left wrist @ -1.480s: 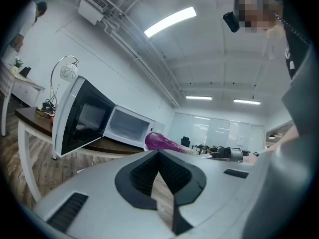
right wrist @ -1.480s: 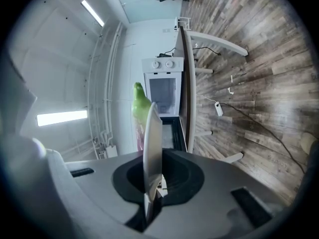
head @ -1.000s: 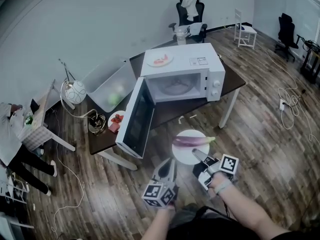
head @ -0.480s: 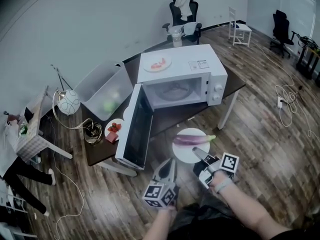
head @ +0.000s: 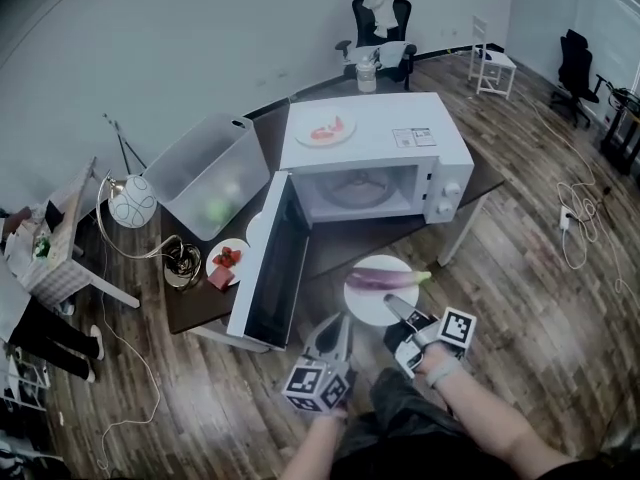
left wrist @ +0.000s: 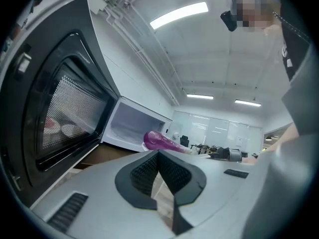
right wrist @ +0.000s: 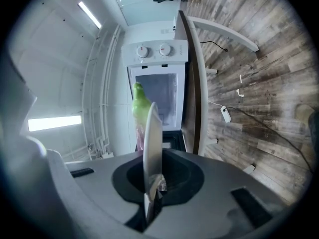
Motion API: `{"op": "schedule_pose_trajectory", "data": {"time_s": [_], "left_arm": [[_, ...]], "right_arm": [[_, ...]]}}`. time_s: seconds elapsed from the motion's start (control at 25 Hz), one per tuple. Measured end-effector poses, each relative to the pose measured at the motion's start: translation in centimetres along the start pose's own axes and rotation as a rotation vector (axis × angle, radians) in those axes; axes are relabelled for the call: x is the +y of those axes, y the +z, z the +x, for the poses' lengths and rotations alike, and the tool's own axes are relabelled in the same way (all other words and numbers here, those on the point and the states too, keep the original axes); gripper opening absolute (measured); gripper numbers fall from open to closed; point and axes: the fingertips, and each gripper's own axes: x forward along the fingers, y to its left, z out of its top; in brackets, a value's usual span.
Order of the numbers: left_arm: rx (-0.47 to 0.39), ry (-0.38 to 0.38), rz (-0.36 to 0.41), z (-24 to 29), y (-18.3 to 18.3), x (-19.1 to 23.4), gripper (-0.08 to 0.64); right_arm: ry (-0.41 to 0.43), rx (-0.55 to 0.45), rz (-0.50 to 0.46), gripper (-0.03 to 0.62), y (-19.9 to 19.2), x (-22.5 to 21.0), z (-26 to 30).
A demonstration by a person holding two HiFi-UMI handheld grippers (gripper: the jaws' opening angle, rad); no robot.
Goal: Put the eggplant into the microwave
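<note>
**Eggplant on Plate, Outside the Open Microwave**

At the left, the door (head: 262,268) is standing fully open, swung out toward the person. Just right of it, the left gripper (head: 337,320) is pointing level, its jaw tips meeting with nothing between them. The eggplant (head: 385,279) is lying across the plate (head: 365,306), in front of the microwave (head: 450,183) and outside its cavity. The right gripper (head: 393,303) is clamping the plate's near rim, its jaws nearly closed on the thin edge.

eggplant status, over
Right gripper shut on white plate rim; left gripper shut, empty. Eggplant on the plate, outside microwave. Door open, nothing blocking cavity.
</note>
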Motion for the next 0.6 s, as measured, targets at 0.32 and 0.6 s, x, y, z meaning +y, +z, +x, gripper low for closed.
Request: {"op": "schedule_pose_trajectory", "data": {"time_s": [0.32,0.6], "left_arm": [[0.005,0.003,0.004,3.6,0.7,1.9,0.003],[0.010,0.016,-0.015,6.6,0.9,3.6,0.003]], "right_arm": [[-0.012,0.017,0.000,0.009,2.7,-0.7,3.6],[-0.017,0.028,0.003,0.011,5.0,-1.1,6.6]]}}
